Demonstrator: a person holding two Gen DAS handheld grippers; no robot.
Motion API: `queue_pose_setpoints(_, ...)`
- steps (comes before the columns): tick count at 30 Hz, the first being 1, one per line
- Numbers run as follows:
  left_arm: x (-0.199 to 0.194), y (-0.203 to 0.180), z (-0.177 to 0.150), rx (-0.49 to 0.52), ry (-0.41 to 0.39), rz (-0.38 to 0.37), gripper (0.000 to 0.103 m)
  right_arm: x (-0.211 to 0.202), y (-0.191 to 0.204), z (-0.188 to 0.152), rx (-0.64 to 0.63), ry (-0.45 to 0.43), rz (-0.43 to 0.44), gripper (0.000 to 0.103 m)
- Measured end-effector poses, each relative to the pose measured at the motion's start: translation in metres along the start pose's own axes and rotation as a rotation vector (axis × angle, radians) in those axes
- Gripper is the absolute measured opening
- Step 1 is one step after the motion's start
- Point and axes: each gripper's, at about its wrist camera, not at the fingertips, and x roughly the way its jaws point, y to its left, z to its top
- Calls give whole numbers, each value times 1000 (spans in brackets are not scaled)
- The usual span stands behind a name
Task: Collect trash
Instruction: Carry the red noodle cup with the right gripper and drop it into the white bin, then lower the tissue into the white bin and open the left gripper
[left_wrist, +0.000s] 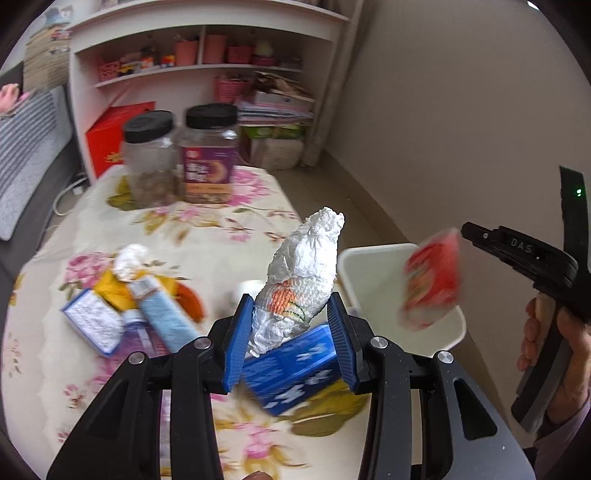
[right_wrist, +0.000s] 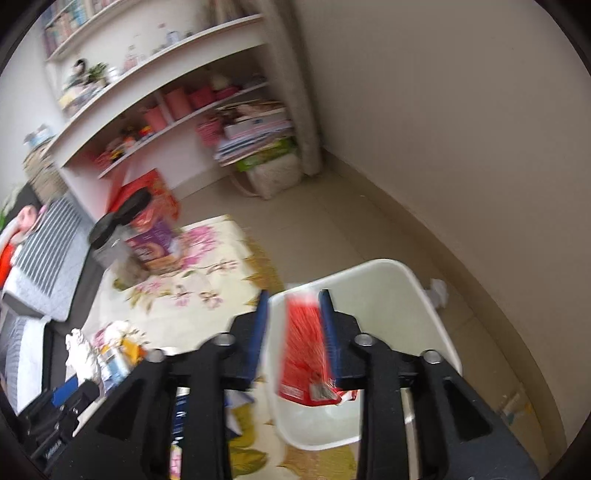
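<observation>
With the white bin (right_wrist: 373, 280) looking empty, the right gripper (right_wrist: 291, 332) held jaws apart w/ a red wrapper (right_wrist: 304, 347) over it, the left gripper (left_wrist: 290, 328) clamped a crumpled tissue (left_wrist: 306, 273) beside it, & more litter (left_wrist: 122, 295) waited on the floral table (left_wrist: 207, 229).

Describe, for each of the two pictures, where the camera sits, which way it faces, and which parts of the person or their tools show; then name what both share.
Left wrist: on the left gripper, facing across the floral table toward the shelves; its blue fingers flank a crumpled tissue; the right hand shows.
Right wrist: on the right gripper, looking down over the white bin; a red wrapper lies against one finger.
Shared: bin, wrapper, both jars, shelves.
</observation>
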Motion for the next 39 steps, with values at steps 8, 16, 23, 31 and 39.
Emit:
queue_pose_setpoints(8,33,-67,5,31,38,-73,41,-22,-55,5,103,-71,-99,56)
queue_pose_setpoints(16,56,-119,11,72,61,-113,41,-38,-91,8,164,-119,-171,66)
queue_pose_setpoints(23,80,-152,16,90,92,-133,43,-51,-114,8,194,-169,-274,82)
queue_pose_setpoints(31,94,-179,22,124,100,-138,62,-59,-129,5,237,-186,-334,90)
queue_pose_setpoints(39,88,-177,19,149,72,-91,68,-66,-116,2,182,-228,-413,96)
